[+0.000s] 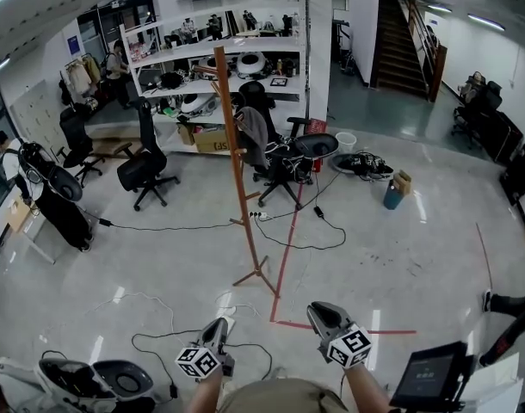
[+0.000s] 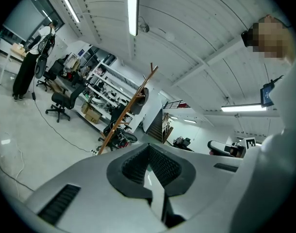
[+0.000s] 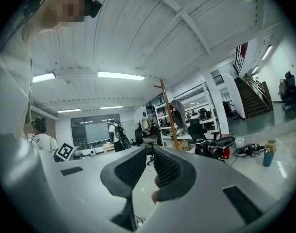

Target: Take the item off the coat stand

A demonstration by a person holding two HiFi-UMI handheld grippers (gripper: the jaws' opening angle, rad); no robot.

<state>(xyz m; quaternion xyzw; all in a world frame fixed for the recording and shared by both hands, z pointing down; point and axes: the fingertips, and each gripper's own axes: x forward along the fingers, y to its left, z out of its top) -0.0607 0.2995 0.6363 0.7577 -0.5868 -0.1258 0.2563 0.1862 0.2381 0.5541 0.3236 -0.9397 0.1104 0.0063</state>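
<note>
Item: grey garment (image 1: 251,136), hung on a right-side peg of the wooden coat stand (image 1: 237,157), about mid-height on the pole. Far centre of the room, well apart from both tools.

Stand: upright, splayed feet on the pale floor (image 1: 400,256), just left of a red tape line (image 1: 286,256). Black cable (image 1: 172,226) across the floor from the left toward the stand's base.

Just behind and right of the garment: black office chair (image 1: 275,166). Touching the garment or not: cannot tell. Second black office chair (image 1: 146,166) left of the stand. White shelving unit (image 1: 237,50) loaded with gear, far behind both; cardboard box (image 1: 213,142) at its foot. White bucket (image 1: 346,141) and teal container (image 1: 392,194) further right, staircase (image 1: 400,33) far right.

Left tool (image 1: 218,323): near edge, left of centre, marker cube (image 1: 198,361) at its back. Clenched, pad tips meeting in its own view, nothing between them. Coat stand visible beyond the tips, up and left.

Right tool (image 1: 318,310): near edge, right of centre, marker cube (image 1: 349,346) behind it. Released, pads a narrow slit apart, empty. Stand and garment beyond the tips, slightly right.

Person with a backpack (image 1: 39,192) standing at far left. Dark screen (image 1: 430,375) at near right corner.
</note>
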